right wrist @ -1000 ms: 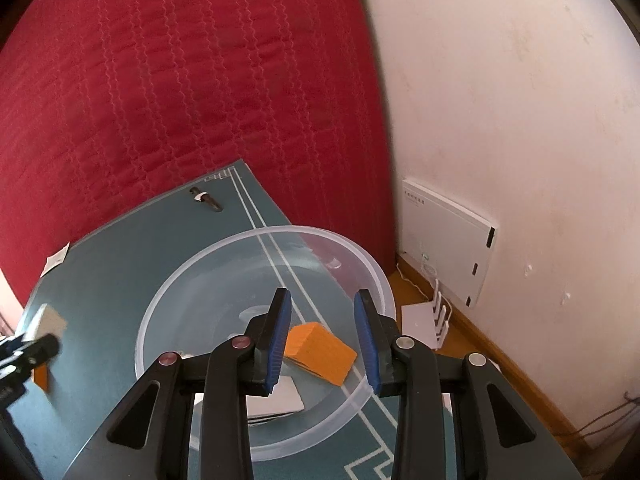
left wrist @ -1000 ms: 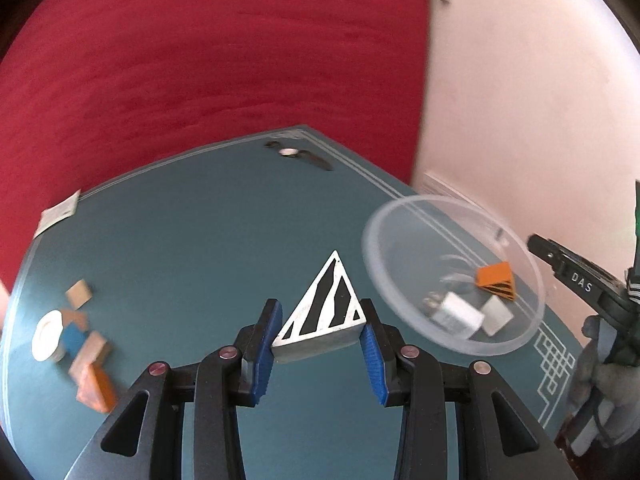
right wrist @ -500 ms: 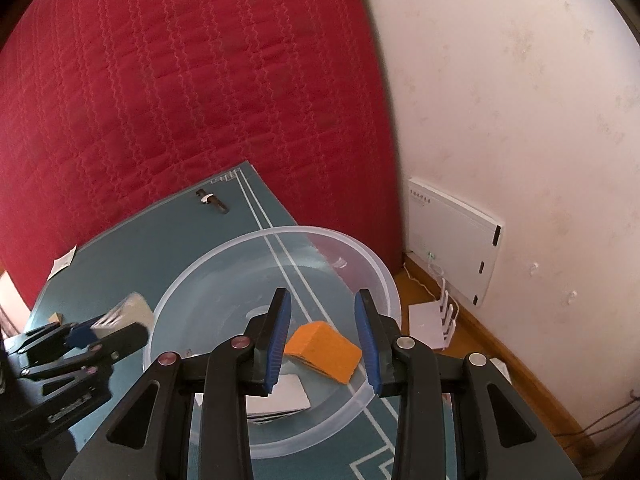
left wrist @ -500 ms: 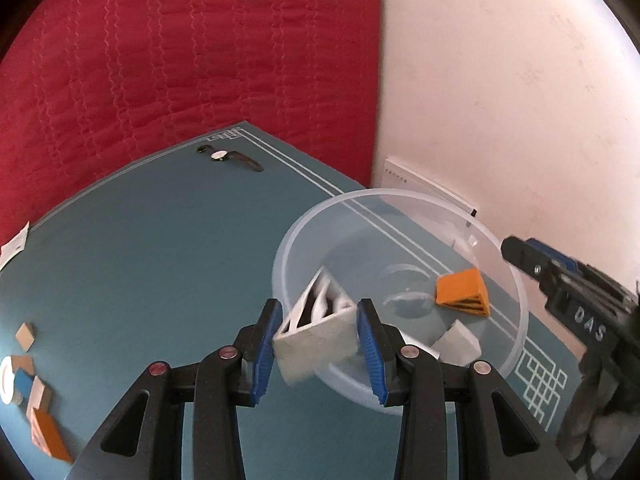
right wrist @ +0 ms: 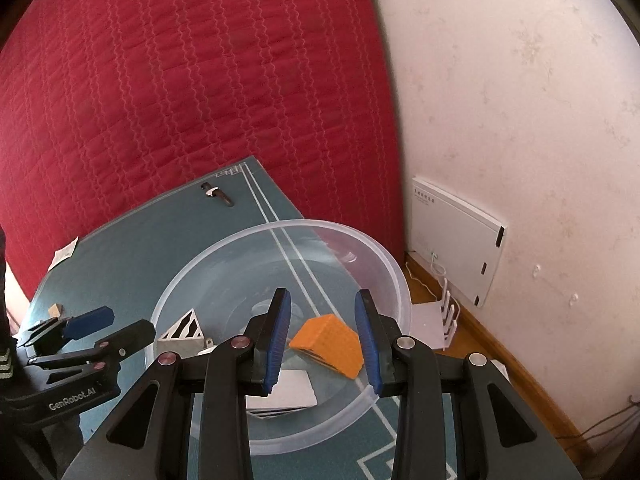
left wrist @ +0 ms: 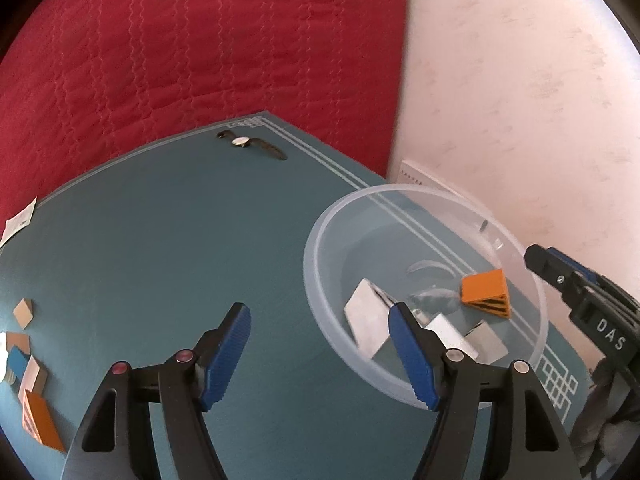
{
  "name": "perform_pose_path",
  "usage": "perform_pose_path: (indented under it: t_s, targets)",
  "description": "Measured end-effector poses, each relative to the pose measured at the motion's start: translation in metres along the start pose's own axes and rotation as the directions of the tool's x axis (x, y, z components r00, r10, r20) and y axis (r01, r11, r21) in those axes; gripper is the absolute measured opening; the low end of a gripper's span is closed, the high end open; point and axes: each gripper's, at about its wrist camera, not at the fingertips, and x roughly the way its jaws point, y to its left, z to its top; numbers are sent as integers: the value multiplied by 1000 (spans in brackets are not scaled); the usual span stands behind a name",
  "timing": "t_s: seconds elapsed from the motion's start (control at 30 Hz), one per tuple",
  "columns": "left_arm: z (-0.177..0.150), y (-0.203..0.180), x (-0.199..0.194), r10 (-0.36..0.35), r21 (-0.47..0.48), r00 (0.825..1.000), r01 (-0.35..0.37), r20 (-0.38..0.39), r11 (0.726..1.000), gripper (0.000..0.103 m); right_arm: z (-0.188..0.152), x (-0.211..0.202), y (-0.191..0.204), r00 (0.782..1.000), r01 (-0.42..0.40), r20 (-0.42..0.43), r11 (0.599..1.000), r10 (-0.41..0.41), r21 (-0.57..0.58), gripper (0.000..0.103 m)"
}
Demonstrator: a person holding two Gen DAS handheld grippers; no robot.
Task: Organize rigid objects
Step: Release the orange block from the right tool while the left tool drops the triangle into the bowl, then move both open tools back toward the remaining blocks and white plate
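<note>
A clear plastic bowl [left wrist: 532, 276] [right wrist: 360, 242] stands on the teal table. In it lie the white striped triangle block [left wrist: 366, 320] [right wrist: 182, 330], an orange striped wedge [left wrist: 486, 292] [right wrist: 330, 346] and white blocks [left wrist: 482, 340]. My left gripper [left wrist: 320, 354] is open and empty at the bowl's near-left rim; it also shows in the right wrist view [right wrist: 110, 326]. My right gripper [right wrist: 322, 340] is open and empty above the bowl, over the orange wedge; its tip shows in the left wrist view [left wrist: 560, 272].
Several loose blocks [left wrist: 30, 380] lie at the table's left edge. A wristwatch [left wrist: 250, 144] lies at the far corner, a paper card [left wrist: 18, 222] at the left. A red quilted wall hanging is behind, a white wall and a white panel [right wrist: 456, 236] to the right.
My left gripper carried the striped triangle to the bowl, opened and let it go; the triangle now lies inside. The right gripper stayed nearly still over the bowl.
</note>
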Motion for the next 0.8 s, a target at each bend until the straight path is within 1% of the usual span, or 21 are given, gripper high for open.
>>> perform_pose_path:
  t_s: [0.03,0.07,0.13,0.4,0.47,0.57,0.6,0.8]
  targets:
    - [-1,1,0,4,-3,1000,-4,-3,1000,78,0,0,0,1000,0,0,1000,0,-2,35]
    - [-2,2,0,13,-8,1000,-13,-6,1000,83,-1,0,1,1000,1,0,1000,-1,-4,35]
    - [-5,4,-3,26,-14,1000,-26,-3,1000,88,-2,-1,2,1000,-1,2,1000,1,-10,35]
    - [-16,10,-16,69,-12,997,-69,16,998,92,-9,-9,18,999,-41,32,997,44,-70,35]
    - [-17,14,-17,83,-17,996,-83,18,996,95,-11,-11,24,998,-42,38,995,45,-87,35]
    - [-23,22,-22,104,-33,994,-104,23,994,98,-15,-12,32,998,-39,46,992,45,-119,45]
    - [-25,25,-23,110,-33,994,-109,25,993,98,-17,-13,36,998,-39,50,991,45,-129,46]
    - [-34,42,-32,145,-62,989,-143,32,988,98,-25,-19,54,997,-48,57,982,59,-184,46]
